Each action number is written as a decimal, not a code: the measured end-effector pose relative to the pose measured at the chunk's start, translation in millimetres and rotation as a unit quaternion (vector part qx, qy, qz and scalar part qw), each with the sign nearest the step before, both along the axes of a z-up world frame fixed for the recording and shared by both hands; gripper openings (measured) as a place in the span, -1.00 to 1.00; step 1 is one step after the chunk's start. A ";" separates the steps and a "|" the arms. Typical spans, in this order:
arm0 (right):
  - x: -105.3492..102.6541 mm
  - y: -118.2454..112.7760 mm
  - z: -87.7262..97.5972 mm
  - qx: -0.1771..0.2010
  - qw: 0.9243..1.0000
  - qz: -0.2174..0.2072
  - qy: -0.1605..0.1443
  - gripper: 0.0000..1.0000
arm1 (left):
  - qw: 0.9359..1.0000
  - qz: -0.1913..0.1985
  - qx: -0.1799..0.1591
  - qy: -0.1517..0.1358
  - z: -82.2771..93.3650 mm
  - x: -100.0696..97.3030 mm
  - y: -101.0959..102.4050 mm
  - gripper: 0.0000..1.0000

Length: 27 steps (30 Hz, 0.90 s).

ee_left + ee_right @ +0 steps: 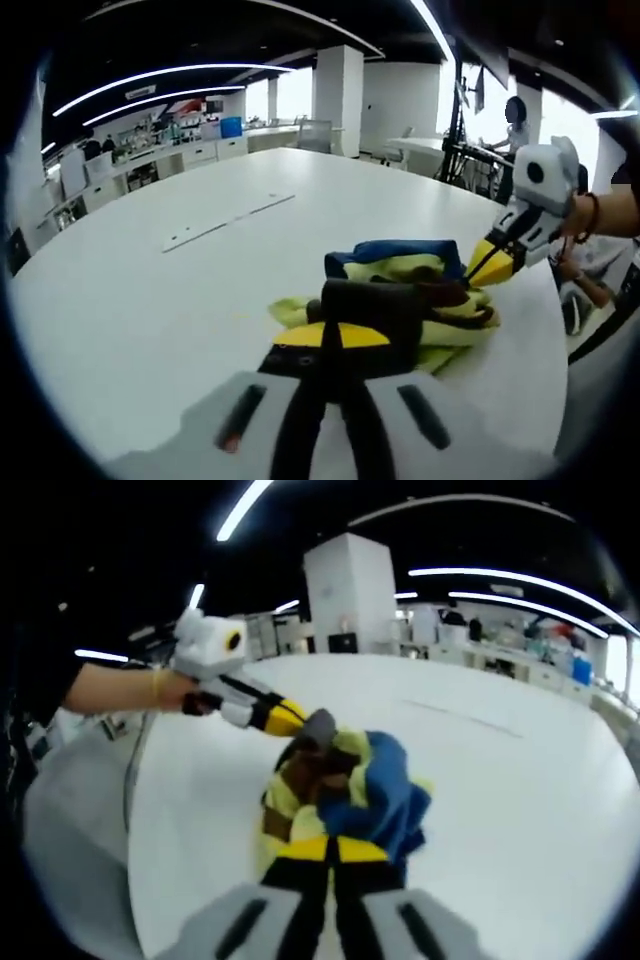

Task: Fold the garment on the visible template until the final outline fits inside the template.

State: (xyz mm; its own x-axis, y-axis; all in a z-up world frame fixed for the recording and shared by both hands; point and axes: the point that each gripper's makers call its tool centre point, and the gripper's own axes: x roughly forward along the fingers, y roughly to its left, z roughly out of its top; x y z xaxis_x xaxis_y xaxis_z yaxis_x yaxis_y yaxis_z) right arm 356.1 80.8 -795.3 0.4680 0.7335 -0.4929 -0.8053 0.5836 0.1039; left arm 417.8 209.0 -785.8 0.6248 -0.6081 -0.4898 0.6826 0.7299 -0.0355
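The garment [420, 290] was a bunched mix of pale yellow, blue and dark brown patches. The counter [180, 300] was plain white. Both grippers, left gripper [335, 340] and right gripper [330, 855], were white bodied with black jaws and yellow bands.

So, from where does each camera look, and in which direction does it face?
Left gripper view: rides on the left gripper, looking along its fingers across the white table at the garment; the right gripper and a hand enter from the right.
Right gripper view: rides on the right gripper, facing the garment; the left gripper and a hand enter from the left.
Shared: garment, table, both grippers.
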 end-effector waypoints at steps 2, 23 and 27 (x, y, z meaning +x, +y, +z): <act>0.0 0.1 3.3 0.003 1.000 0.001 -0.003 -1.00 | 1.000 0.006 -0.004 -0.002 4.5 -2.5 1.9 -1.00; 30.6 -30.9 72.6 -0.011 0.993 -0.053 -0.101 -1.00 | 0.996 0.063 -0.009 -0.058 63.8 -14.1 27.9 -1.00; 41.5 -39.5 85.9 -0.013 0.990 -0.069 -0.121 -1.00 | 0.994 0.079 -0.021 -0.071 79.2 -13.3 36.8 -1.00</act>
